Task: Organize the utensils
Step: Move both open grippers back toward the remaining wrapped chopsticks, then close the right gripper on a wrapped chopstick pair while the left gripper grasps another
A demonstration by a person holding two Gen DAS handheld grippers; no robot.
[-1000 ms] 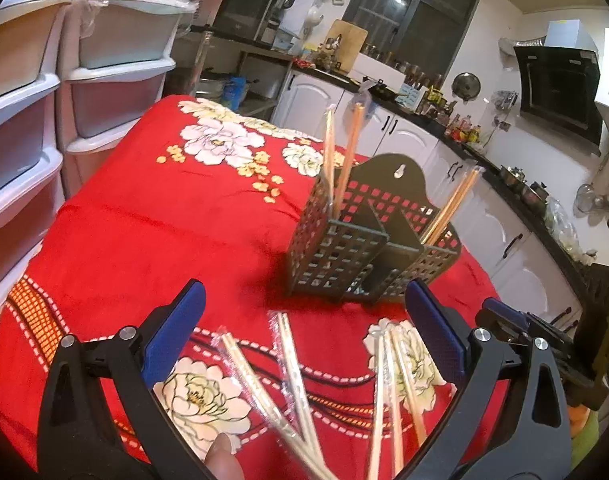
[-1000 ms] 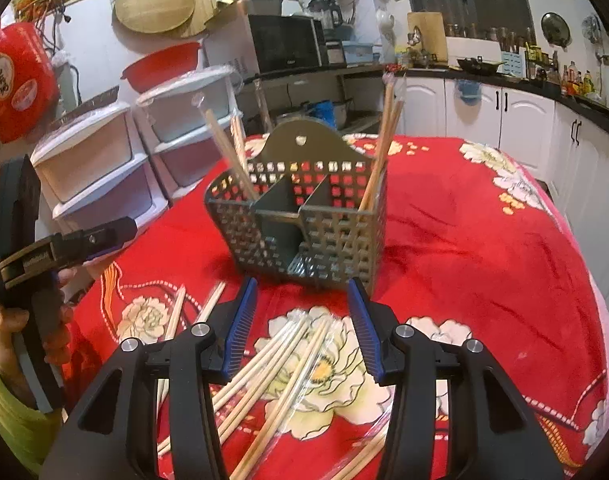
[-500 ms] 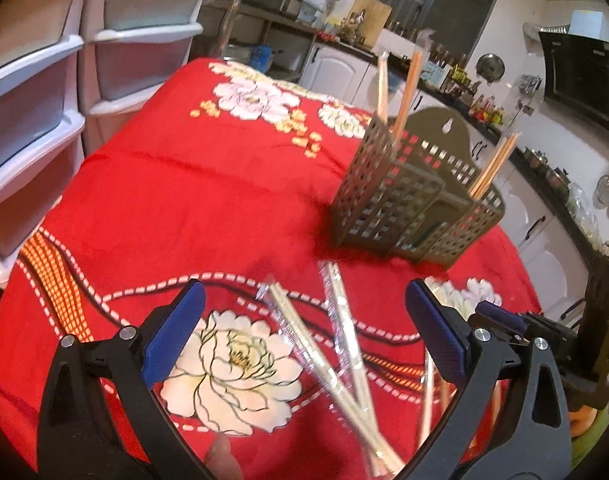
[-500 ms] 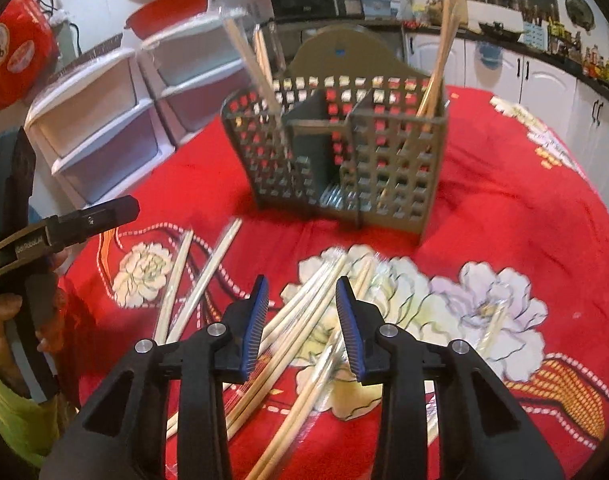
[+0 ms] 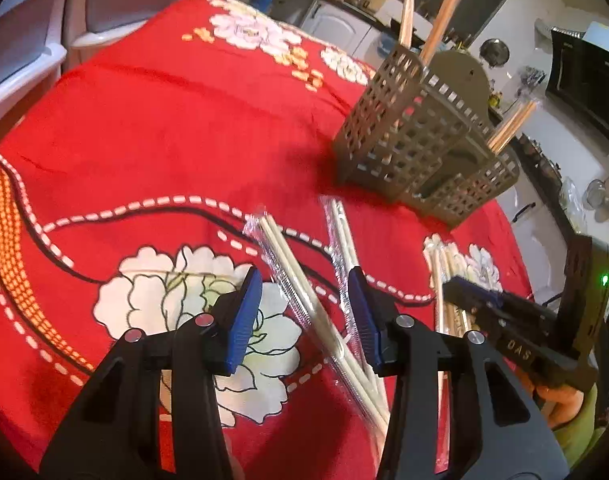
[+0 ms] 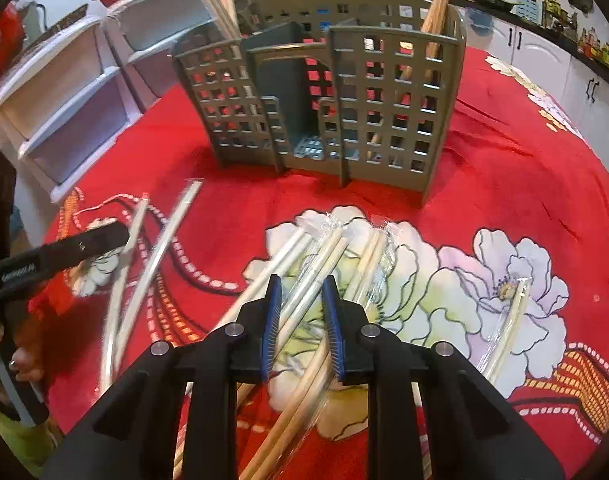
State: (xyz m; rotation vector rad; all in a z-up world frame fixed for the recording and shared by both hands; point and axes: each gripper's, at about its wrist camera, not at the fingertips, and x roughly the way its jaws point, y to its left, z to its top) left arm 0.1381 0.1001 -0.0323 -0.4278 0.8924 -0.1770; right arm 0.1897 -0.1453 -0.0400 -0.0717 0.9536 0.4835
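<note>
Both grippers are low over the table, jaws narrowing as we watch. Left gripper has just been closing, and a wrapped chopstick pair runs diagonally between its blue pads, though a gap shows on each side, so no pinch yet. Right gripper has just been closing too, down to a slim slot with a wrapped pair from the loose pile threaded through it; from this angle I can't be sure the pads are pressing, and it looks like they aren't quite.

These sticks should be light and stiff, but that clear sleeve is slick and crinkly, so a hold near mid-length, square across the pair, ought to stop them swinging or sliding out. Another wrapped pair crosses at one o'clock of the left jaws, close enough to get caught up.

Out at twelve o'clock in the right view stands the grey slotted caddy, upright on the red floral tablecloth, with chopsticks already leaning in its outer compartments. Open cloth lies between pile and caddy, a clean lane. At three o'clock in the left view, the other gripper sits near, so the hands need to lift without clashing. White drawers stand at ten o'clock, beyond the table.
</note>
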